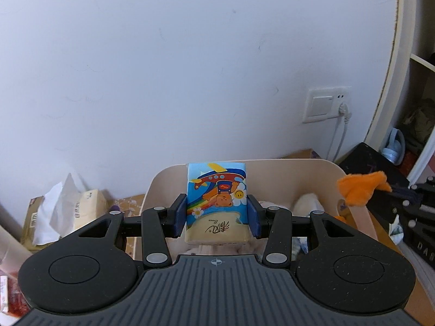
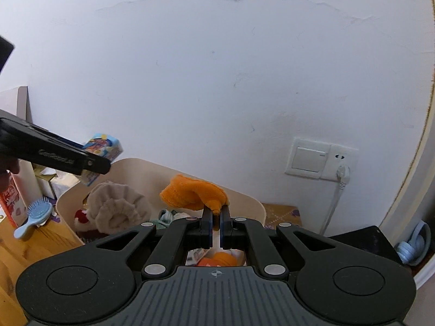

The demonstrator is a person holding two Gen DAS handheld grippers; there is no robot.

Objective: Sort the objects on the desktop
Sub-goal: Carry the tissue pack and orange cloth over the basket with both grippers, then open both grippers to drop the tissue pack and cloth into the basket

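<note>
Mid-sort: my left gripper clamps a cartoon-printed tissue pack by its two sides, raised over the cream bin. The pack's long axis runs straight away from me toward the wall, its bear upside down. My right gripper, jaws together, pinches an orange cloth above the same bin. A rolled beige towel already lies inside; neither item is dropped yet. Farther left, a blue hairbrush waits on the desk.

Soft even daylight (fisheye-bent edges), sharp focus
</note>
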